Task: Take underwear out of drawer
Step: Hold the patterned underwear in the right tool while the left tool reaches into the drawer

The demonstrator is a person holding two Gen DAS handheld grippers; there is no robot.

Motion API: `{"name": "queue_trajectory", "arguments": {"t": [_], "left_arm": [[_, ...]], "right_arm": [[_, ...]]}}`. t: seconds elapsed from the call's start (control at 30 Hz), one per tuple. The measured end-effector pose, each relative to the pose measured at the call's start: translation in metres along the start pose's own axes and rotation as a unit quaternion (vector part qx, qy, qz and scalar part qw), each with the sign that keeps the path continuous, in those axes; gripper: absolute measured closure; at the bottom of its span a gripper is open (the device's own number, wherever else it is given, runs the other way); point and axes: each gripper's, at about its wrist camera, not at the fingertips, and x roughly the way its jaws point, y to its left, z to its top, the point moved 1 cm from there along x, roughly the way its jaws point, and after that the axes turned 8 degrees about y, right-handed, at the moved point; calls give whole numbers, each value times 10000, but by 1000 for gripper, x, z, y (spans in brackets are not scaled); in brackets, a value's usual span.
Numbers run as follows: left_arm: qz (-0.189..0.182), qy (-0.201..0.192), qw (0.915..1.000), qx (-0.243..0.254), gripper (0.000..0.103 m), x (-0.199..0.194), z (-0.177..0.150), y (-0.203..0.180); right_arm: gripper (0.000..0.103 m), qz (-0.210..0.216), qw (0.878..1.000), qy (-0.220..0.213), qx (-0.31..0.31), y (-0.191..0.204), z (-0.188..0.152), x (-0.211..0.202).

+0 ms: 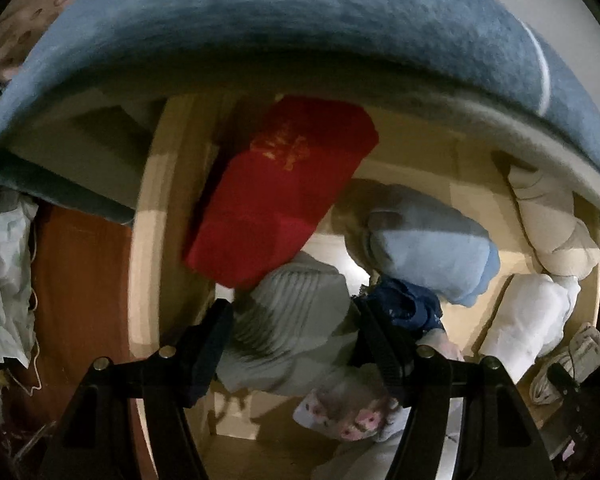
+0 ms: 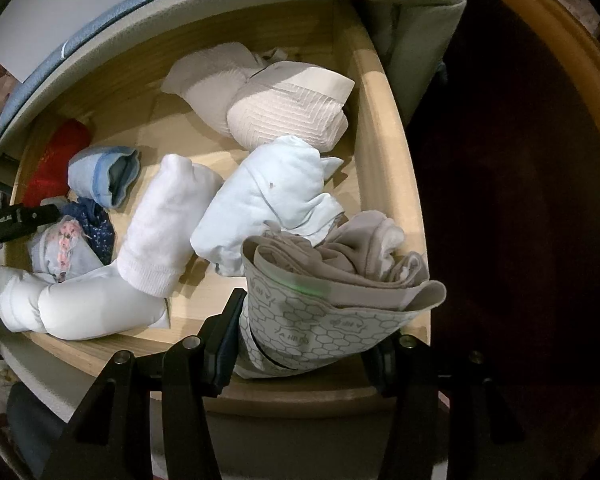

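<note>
Under a blue mattress (image 1: 300, 32) lettered partly "XI", the wooden drawer (image 2: 384, 120) stands open and mostly full, the right gripper (image 2: 308, 344) clamped on a hexagon-print roll (image 2: 340, 320) at its front right corner, the left gripper (image 1: 292, 344) clamped on a grey roll (image 1: 296, 320), neither lifted clear yet.

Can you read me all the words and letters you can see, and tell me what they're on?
"XII", teal letters cut off by the frame: white mattress side.
"...Robot.AI", start hidden: left tool.
Tiny letters inside the hexagons: rolled underwear in the right tool, too small to read.
Gold mark: red cloth, too blurred.
</note>
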Motion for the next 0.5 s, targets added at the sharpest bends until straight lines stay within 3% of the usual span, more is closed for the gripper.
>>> {"name": "queue_trajectory", "arguments": {"t": [0.4, 0.43, 0.47, 0.5], "left_arm": [[404, 341, 9985, 147, 35, 15, 11, -14], [414, 342, 9985, 145, 37, 15, 11, -14], [444, 342, 9983, 152, 51, 16, 14, -15], [417, 367, 9983, 161, 54, 20, 19, -17]], "right_arm": [[54, 127, 9999, 24, 12, -4, 0, 2], [54, 137, 9999, 24, 14, -4, 0, 2], [54, 147, 9999, 26, 17, -5, 0, 2], [54, 157, 9999, 27, 20, -5, 0, 2]]}}
